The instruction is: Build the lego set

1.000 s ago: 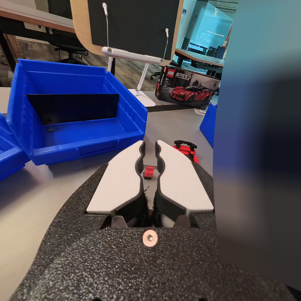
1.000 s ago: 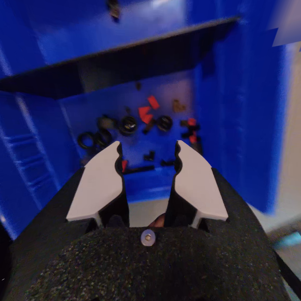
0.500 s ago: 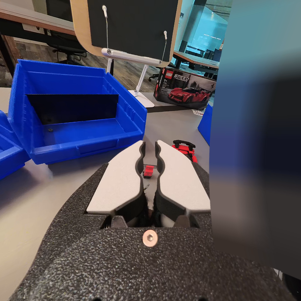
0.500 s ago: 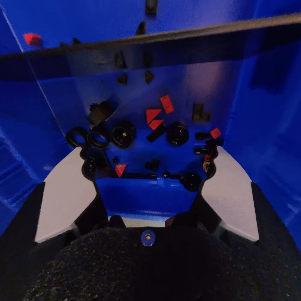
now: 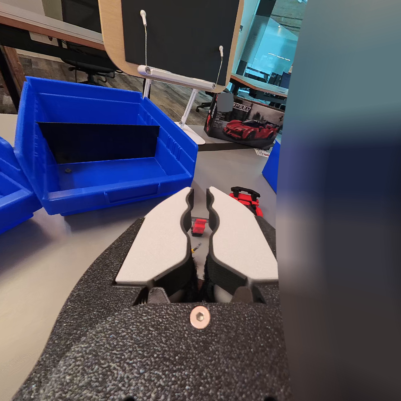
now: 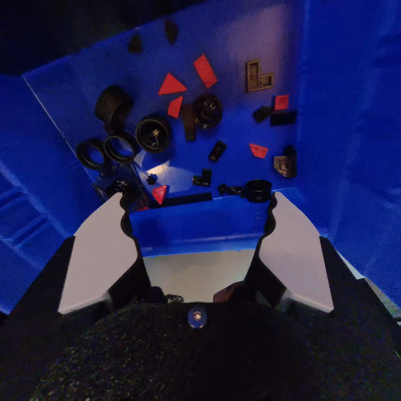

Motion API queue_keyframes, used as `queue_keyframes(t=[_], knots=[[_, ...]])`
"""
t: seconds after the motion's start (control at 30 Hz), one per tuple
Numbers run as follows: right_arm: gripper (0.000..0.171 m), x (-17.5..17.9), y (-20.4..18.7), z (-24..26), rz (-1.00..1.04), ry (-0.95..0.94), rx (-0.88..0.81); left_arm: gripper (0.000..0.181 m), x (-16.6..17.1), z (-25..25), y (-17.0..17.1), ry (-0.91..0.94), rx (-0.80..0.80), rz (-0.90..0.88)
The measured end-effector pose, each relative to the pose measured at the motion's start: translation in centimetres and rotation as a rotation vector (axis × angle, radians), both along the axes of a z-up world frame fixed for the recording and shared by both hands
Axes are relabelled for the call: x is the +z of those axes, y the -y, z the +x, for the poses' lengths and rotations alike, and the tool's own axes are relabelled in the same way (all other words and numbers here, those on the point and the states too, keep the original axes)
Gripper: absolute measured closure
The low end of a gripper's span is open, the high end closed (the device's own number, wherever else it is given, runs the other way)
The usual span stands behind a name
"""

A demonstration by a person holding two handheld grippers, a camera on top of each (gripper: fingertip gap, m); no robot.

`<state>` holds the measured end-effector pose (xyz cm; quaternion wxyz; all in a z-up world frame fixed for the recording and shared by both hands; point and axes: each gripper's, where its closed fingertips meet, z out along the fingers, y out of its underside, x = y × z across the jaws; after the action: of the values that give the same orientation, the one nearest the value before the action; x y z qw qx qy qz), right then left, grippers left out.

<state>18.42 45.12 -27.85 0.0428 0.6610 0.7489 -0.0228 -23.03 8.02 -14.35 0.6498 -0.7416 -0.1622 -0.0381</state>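
We hold the left hand-held gripper [image 5: 199, 192] low over the grey tabletop [image 5: 32, 271], its white fingers [image 5: 165, 230] drawn nearly together with a thin gap and nothing between them. Through that gap, a small red brick assembly [image 5: 198, 226] lies on the tabletop, its long axis running away from us. Just beyond the right finger sits the partly built red car [image 5: 246, 198] with a black wing on top, mostly hidden behind the finger; which way it points we cannot tell. A blurred patch covers the right side of this view.

To the left stands a blue bin [image 5: 104, 193] with a black divider [image 5: 99, 141] across it; the front compartment holds only one tiny dark piece [image 5: 68, 170]. A second blue bin's [image 5: 10, 201] corner shows at far left, and another blue edge [image 5: 271, 169] at right. Farther back, the set's box [image 5: 245, 125], picturing a red car, sits beside a white stand [image 5: 191, 130] carrying a dark panel [image 5: 178, 34].

Our right hand-held gripper [image 6: 196, 195] hangs spread wide over the front wall of a parts bin [image 6: 195, 225], gripping nothing. On the bin floor lie loose black tyres [image 6: 118, 146], wheels [image 6: 153, 135], red wedge and tile pieces [image 6: 171, 84], black L-shaped plates [image 6: 202, 178] and a long black strip [image 6: 186, 198] against the front wall.
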Motion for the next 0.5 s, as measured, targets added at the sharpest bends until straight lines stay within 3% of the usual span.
queue_keyframes(t=[0.1, 0.17, 0.2, 0.27, 0.33, 0.5], knots=[[0.063, -0.4, 2.1, -0.4, -0.123, 0.011, 0.072, 0.171, 0.0, 0.1, 0.0, 0.000, -0.005, -0.004], [0.078, 1.6, 3.7, -2.2, -0.232, -0.146, 0.102, 0.171, 0.2, 0.1, 0.1, -0.004, -0.002, -0.001], [0.088, 2.6, 3.0, -2.9, -0.192, -0.220, 0.086, 0.171, 0.4, 0.1, 0.2, -0.008, 0.002, 0.000], [0.124, 4.2, 0.3, -3.0, -0.037, -0.289, 0.061, 0.171, 0.4, -0.1, 0.3, -0.018, 0.012, -0.003], [0.143, 4.3, -0.2, -1.6, 0.005, -0.226, 0.108, 0.172, 0.3, -0.3, 0.4, -0.018, 0.018, -0.006], [0.159, 2.1, 5.2, 1.7, -0.229, 0.022, 0.236, 0.172, -0.1, -0.1, -0.1, 0.000, 0.004, -0.009]])
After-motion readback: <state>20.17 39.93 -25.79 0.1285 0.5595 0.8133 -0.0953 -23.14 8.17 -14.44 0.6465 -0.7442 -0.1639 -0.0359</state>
